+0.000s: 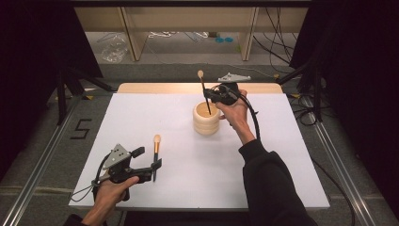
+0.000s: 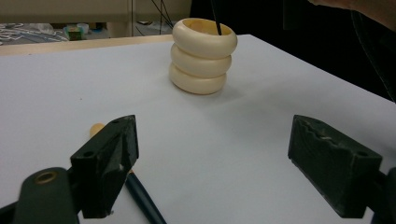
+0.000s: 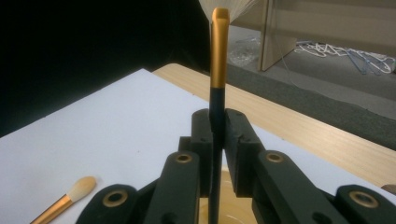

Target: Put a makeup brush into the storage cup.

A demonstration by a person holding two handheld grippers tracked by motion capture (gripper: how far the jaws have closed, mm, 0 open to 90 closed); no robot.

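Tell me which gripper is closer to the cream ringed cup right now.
Right. The right gripper sits just above the cup, clamped on a brush standing in it. The left gripper is open near the table's front edge, beside the brush lying flat.

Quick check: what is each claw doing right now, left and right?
Left claw: open, holding nothing, beside the brush on the table.
Right claw: shut on a brush, over the cup.
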